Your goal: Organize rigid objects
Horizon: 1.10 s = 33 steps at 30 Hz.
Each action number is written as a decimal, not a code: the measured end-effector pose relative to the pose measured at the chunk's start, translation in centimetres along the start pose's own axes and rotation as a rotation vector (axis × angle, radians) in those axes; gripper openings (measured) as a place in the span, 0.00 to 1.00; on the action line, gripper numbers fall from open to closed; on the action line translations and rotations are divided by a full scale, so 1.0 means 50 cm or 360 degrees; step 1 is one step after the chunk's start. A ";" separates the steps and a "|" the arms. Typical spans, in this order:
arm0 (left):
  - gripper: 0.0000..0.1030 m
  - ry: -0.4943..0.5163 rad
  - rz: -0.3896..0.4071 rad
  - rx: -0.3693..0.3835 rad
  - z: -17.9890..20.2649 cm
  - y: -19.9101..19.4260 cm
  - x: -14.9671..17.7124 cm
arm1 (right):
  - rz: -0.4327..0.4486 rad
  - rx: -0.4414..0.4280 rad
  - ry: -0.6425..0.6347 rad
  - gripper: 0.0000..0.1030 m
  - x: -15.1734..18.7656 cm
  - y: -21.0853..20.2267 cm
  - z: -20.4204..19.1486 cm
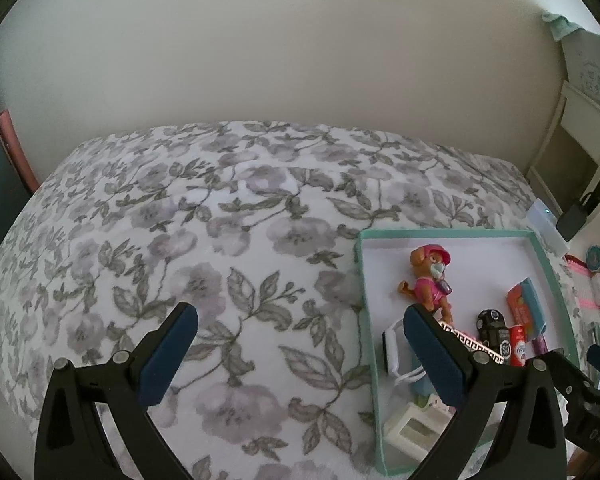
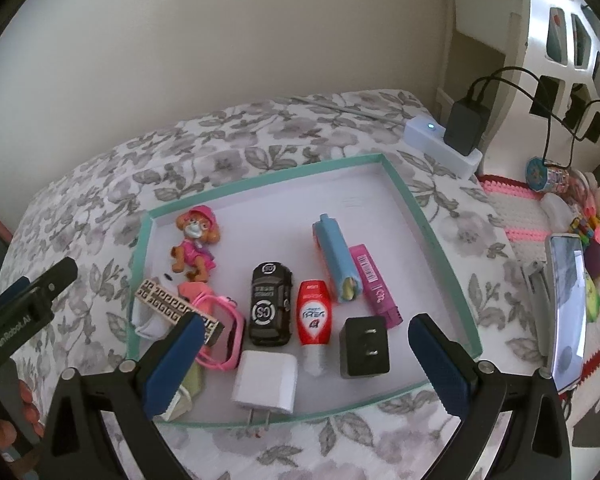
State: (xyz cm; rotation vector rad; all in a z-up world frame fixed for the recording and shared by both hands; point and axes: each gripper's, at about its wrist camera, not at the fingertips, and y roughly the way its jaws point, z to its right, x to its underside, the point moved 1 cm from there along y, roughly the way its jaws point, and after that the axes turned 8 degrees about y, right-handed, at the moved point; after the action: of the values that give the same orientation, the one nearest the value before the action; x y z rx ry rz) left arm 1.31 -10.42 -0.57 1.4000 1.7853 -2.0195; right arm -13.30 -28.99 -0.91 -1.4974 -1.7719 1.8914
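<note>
On a floral grey-and-white bedspread [image 2: 260, 140] we see a shallow teal-rimmed cardboard tray [image 2: 428, 216] holding small hard objects. Both the left gripper [image 1: 300, 344] and right gripper [image 2: 306, 346] hover spread and empty. We count two chargers: one white plastic plug [image 2: 266, 382], one black [image 2: 365, 347]. Both look light and slick, so we'd pinch their flat sides.

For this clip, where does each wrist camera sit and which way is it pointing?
Left wrist: behind the open left gripper, facing the floral bedspread; the teal tray sits at right.
Right wrist: behind the open right gripper, looking down into the tray; the left gripper shows at left edge.
Shared: tray, dog figure, toy car.
</note>
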 end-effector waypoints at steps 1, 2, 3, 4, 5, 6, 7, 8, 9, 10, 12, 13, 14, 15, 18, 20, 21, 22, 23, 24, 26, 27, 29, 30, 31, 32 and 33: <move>1.00 -0.0004 0.0004 0.0000 -0.002 -0.003 0.001 | 0.0003 0.0000 -0.0004 1.00 0.002 -0.003 -0.002; 1.00 -0.0008 0.0010 -0.0006 -0.005 -0.008 0.003 | 0.0006 -0.0003 -0.0009 1.00 0.005 -0.007 -0.004; 1.00 -0.0007 0.0010 -0.0014 -0.006 -0.012 0.005 | 0.0008 -0.0007 -0.0013 1.00 0.008 -0.009 -0.006; 1.00 -0.0004 0.0010 -0.0021 -0.006 -0.016 0.005 | 0.0012 -0.0010 -0.0017 1.00 0.011 -0.014 -0.008; 0.99 0.0003 0.0016 -0.0028 -0.007 -0.021 0.007 | 0.0015 -0.0012 -0.0021 1.00 0.014 -0.018 -0.009; 0.99 0.0010 0.0026 -0.0035 -0.007 -0.028 0.009 | 0.0020 -0.0011 -0.0026 1.00 0.017 -0.022 -0.011; 0.99 0.0016 0.0033 -0.0043 -0.007 -0.033 0.010 | 0.0027 -0.0011 -0.0029 1.00 0.020 -0.027 -0.011; 0.99 0.0025 0.0041 -0.0056 -0.006 -0.041 0.013 | 0.0031 -0.0013 -0.0028 1.00 0.022 -0.031 -0.011; 0.99 0.0035 0.0045 -0.0078 -0.005 -0.048 0.015 | 0.0034 -0.0017 -0.0025 1.00 0.024 -0.035 -0.011; 1.00 0.0047 0.0052 -0.0112 -0.005 -0.056 0.018 | 0.0037 -0.0024 -0.0018 1.00 0.026 -0.038 -0.010; 1.00 0.0066 0.0065 -0.0136 -0.005 -0.068 0.022 | 0.0038 -0.0044 -0.0002 1.00 0.032 -0.045 -0.008; 1.00 0.0072 0.0069 -0.0140 -0.006 -0.075 0.026 | 0.0034 -0.0049 0.0008 1.00 0.035 -0.047 -0.007; 0.99 0.0075 0.0072 -0.0140 -0.008 -0.081 0.029 | 0.0030 -0.0047 0.0015 1.00 0.039 -0.049 -0.006; 0.99 0.0079 0.0074 -0.0143 -0.009 -0.085 0.031 | 0.0025 -0.0044 0.0018 1.00 0.042 -0.050 -0.004; 0.99 0.0091 0.0071 -0.0188 -0.011 -0.100 0.040 | 0.0003 -0.0031 0.0019 1.00 0.056 -0.051 -0.001; 0.99 0.0097 0.0064 -0.0205 -0.012 -0.108 0.047 | -0.0001 -0.0030 0.0017 1.00 0.064 -0.055 0.002; 0.99 0.0100 0.0060 -0.0206 -0.013 -0.113 0.051 | 0.0002 -0.0032 0.0016 1.00 0.068 -0.059 0.002; 0.99 0.0104 0.0057 -0.0206 -0.013 -0.115 0.054 | 0.0005 -0.0035 0.0014 1.00 0.071 -0.062 0.003; 0.99 0.0108 0.0049 -0.0209 -0.014 -0.119 0.058 | 0.0008 -0.0038 0.0011 1.00 0.074 -0.065 0.003; 0.99 0.0106 0.0036 -0.0222 -0.016 -0.120 0.062 | 0.0010 -0.0039 0.0007 1.00 0.076 -0.067 0.003; 0.99 0.0100 -0.0004 -0.0260 -0.019 -0.121 0.069 | 0.0017 -0.0036 -0.0002 1.00 0.083 -0.073 0.003; 0.99 0.0098 -0.0019 -0.0264 -0.021 -0.122 0.072 | 0.0017 -0.0034 -0.0005 1.00 0.086 -0.075 0.003; 0.99 0.0088 -0.0034 -0.0246 -0.026 -0.126 0.080 | 0.0018 -0.0031 -0.0014 1.00 0.093 -0.080 0.003; 0.99 0.0086 -0.0037 -0.0244 -0.028 -0.128 0.082 | 0.0021 -0.0026 -0.0018 1.00 0.097 -0.083 0.003; 1.00 0.0084 -0.0039 -0.0243 -0.030 -0.130 0.085 | 0.0024 -0.0026 -0.0022 1.00 0.099 -0.085 0.003; 1.00 0.0082 -0.0042 -0.0241 -0.032 -0.133 0.088 | 0.0026 -0.0027 -0.0026 1.00 0.102 -0.088 0.003; 0.99 0.0082 -0.0047 -0.0236 -0.034 -0.134 0.091 | 0.0026 -0.0029 -0.0030 1.00 0.105 -0.090 0.001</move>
State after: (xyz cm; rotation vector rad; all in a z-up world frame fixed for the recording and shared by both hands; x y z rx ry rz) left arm -4.43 -4.83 1.48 1.4015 1.9431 -1.8370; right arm -18.13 -24.11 -0.09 -1.5090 -1.7949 1.9088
